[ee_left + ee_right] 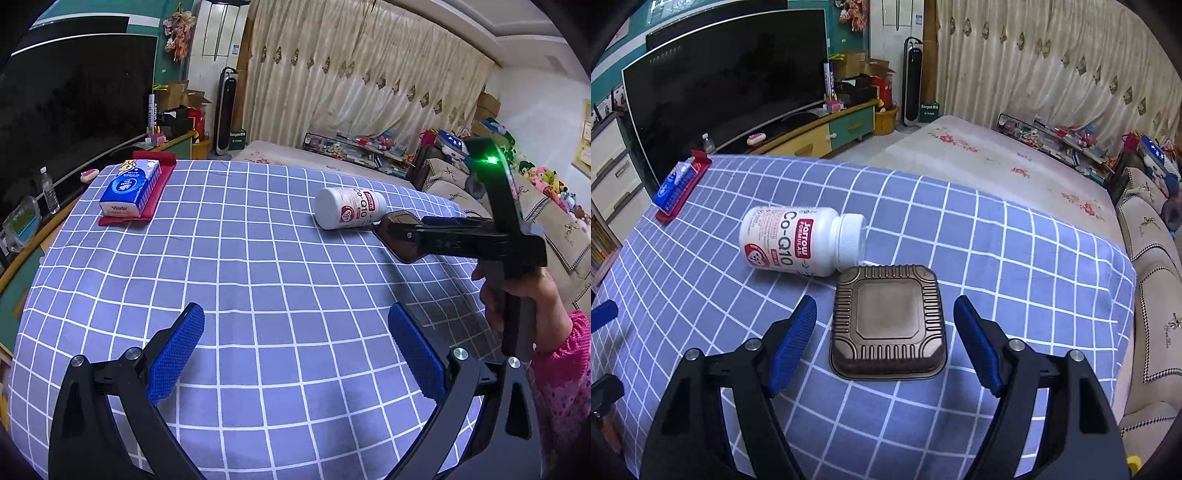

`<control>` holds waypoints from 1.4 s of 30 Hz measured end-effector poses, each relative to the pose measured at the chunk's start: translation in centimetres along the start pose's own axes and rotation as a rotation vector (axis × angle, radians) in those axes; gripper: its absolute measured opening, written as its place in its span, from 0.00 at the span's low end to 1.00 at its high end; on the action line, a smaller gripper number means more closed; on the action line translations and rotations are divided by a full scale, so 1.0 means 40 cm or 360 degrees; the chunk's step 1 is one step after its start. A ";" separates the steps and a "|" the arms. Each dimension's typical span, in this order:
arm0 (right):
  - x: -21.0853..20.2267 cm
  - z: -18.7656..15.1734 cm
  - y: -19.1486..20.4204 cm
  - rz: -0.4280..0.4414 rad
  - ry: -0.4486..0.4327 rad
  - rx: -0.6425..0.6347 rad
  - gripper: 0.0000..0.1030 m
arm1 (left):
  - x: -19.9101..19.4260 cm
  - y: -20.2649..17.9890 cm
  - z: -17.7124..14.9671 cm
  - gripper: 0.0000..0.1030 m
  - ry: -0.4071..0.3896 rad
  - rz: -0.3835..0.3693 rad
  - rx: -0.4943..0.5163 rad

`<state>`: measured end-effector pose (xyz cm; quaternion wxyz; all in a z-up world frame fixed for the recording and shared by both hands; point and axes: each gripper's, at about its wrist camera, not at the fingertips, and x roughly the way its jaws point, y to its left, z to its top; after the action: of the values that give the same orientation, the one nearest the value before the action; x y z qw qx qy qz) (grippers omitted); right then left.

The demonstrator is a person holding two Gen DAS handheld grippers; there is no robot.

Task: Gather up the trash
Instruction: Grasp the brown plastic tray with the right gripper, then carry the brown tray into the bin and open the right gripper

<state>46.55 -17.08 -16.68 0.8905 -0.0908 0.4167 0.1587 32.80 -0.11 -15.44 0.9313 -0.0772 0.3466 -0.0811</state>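
Note:
A small brown ribbed plastic tray (888,319) lies upside down on the blue checked tablecloth (701,295). My right gripper (886,301) stands open around it, one blue pad on each side, neither touching. A white Co-Q10 pill bottle (798,242) lies on its side just beyond the tray, its cap close to the tray's far edge. In the left wrist view the bottle (349,208) and tray (392,236) sit at the right, with the right gripper over the tray. My left gripper (295,314) hovers open over bare cloth, nothing between its fingers.
A blue tissue pack (129,188) rests on a red holder (162,184) at the table's far left. A hand in a pink sleeve (554,350) holds the right gripper. Beyond the table are a TV (731,85), a bed (997,166) and a sofa (1152,251).

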 end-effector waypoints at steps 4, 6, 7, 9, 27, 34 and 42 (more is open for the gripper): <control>0.028 -0.004 0.007 -0.0009 0.0056 0.0008 0.56 | -0.001 0.000 -0.003 0.95 0.0009 -0.0010 -0.0010; 0.024 -0.006 0.004 -0.0017 0.0062 0.0040 0.55 | -0.001 0.000 -0.004 0.95 0.0009 -0.0016 -0.0008; 0.021 -0.008 0.006 -0.0023 0.0066 0.0044 0.54 | -0.001 -0.001 -0.003 0.95 0.0009 -0.0016 -0.0006; -0.003 -0.019 0.007 -0.0014 0.0063 0.0056 0.54 | -0.002 -0.003 -0.003 0.95 0.0009 -0.0021 -0.0001; -0.461 -0.463 -0.276 -0.0433 -0.0085 0.0620 0.56 | -0.011 -0.050 -0.015 0.95 0.0019 -0.0059 0.0102; -0.498 -0.663 -0.451 -0.0641 0.0009 0.0963 0.56 | -0.007 -0.079 -0.021 0.95 0.0041 -0.0103 0.0158; -0.512 -0.709 -0.504 -0.0732 -0.0011 0.0967 0.71 | 0.013 -0.131 0.006 0.95 0.0165 -0.0174 0.0260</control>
<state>21.23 -48.48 -18.33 0.8905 0.0868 0.4105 -0.1759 32.81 -5.32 -14.55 0.9095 -0.0156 0.3819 -0.1635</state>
